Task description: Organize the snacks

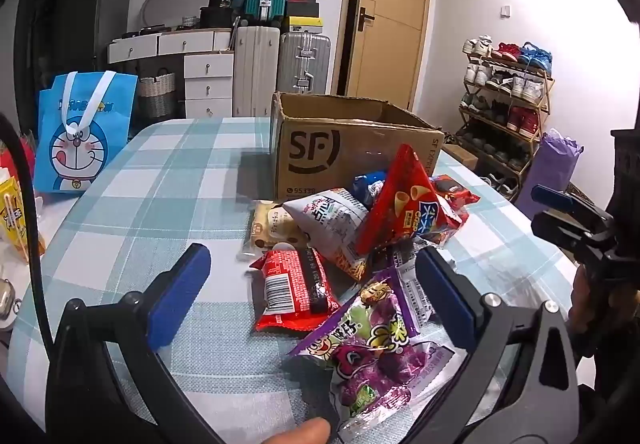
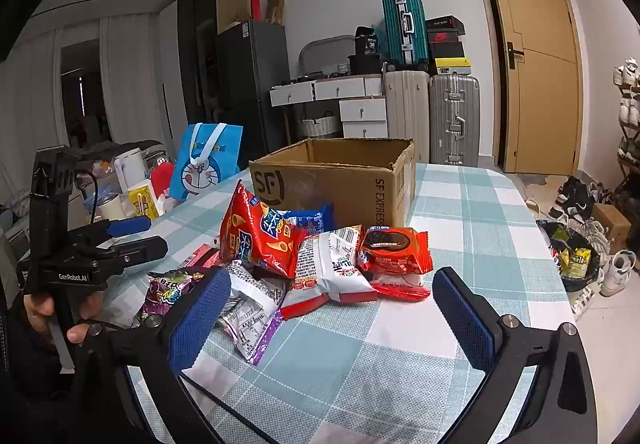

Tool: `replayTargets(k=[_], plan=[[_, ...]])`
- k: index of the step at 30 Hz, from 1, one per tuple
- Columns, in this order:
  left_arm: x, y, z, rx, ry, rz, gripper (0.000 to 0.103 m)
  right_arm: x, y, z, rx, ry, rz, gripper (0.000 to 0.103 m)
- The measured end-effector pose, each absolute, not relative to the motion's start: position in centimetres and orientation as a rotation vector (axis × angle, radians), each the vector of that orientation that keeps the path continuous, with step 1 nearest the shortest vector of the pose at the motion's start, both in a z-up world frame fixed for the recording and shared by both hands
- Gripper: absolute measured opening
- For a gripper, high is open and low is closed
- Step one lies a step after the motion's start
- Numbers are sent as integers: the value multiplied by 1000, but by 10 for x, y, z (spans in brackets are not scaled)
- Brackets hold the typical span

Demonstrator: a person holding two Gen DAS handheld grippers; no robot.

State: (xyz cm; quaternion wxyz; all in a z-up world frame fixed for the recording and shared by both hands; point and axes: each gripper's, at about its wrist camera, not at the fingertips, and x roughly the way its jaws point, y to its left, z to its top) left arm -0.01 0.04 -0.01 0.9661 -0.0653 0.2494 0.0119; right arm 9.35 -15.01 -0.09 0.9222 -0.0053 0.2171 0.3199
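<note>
A pile of snack packets lies on the checked tablecloth in front of an open cardboard SF box (image 1: 352,148), which also shows in the right wrist view (image 2: 340,180). The pile holds a red cone-snack bag (image 1: 404,204) (image 2: 256,232), a white noodle-snack bag (image 1: 332,220) (image 2: 332,264), a red packet (image 1: 292,288), a purple grape-candy bag (image 1: 372,348) (image 2: 172,292) and a red cookie packet (image 2: 394,252). My left gripper (image 1: 316,296) is open just above the red packet and the purple bag. My right gripper (image 2: 332,320) is open and empty, just short of the pile.
A blue Doraemon bag (image 1: 84,136) stands at the table's far left, beside a yellow carton (image 2: 140,200) and a kettle. Suitcases, drawers and a door stand behind the table. A shoe rack (image 1: 508,100) and loose shoes lie to the right.
</note>
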Motion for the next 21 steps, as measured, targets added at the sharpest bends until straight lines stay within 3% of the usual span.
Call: replayTargets(k=[21], plan=[[0, 1, 0, -132, 506, 30, 102, 94, -150, -1, -25, 449, 654, 103]])
